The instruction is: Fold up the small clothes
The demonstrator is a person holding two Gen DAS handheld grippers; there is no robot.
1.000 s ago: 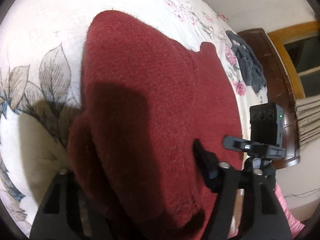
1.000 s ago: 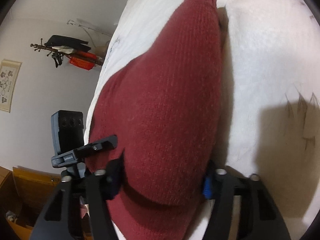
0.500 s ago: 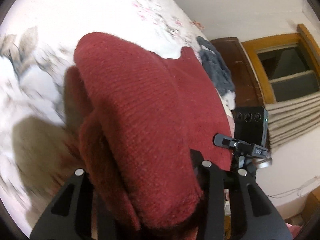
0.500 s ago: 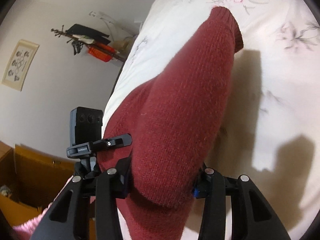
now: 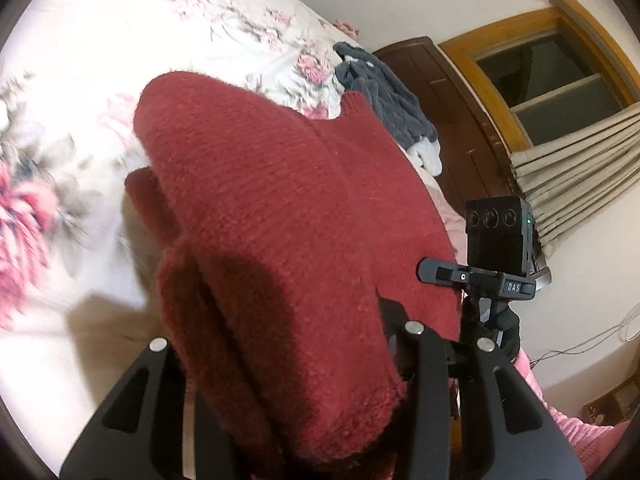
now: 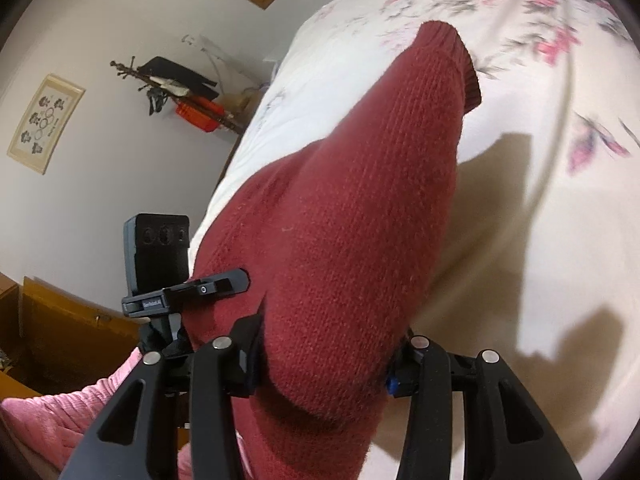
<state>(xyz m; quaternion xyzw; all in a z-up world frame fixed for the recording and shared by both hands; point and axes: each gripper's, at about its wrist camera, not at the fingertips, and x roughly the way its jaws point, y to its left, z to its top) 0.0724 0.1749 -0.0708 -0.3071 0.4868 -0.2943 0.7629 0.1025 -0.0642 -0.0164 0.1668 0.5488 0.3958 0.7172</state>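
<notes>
From my left wrist feed the only lettering I can read is "DAS", in pale capitals on the end of the black clamp bar [image 5: 480, 280] that carries the small black camera module [image 5: 498, 238]; whatever follows those letters runs out of sight. On my right wrist feed the matching clamp bar [image 6: 188, 294] has a short line of pale print on its end face, but it is too small and soft for me to make out. The framed picture [image 6: 45, 123] on the wall there shows only dark floral shapes and rings, no words I can read. Nothing else carries text.
</notes>
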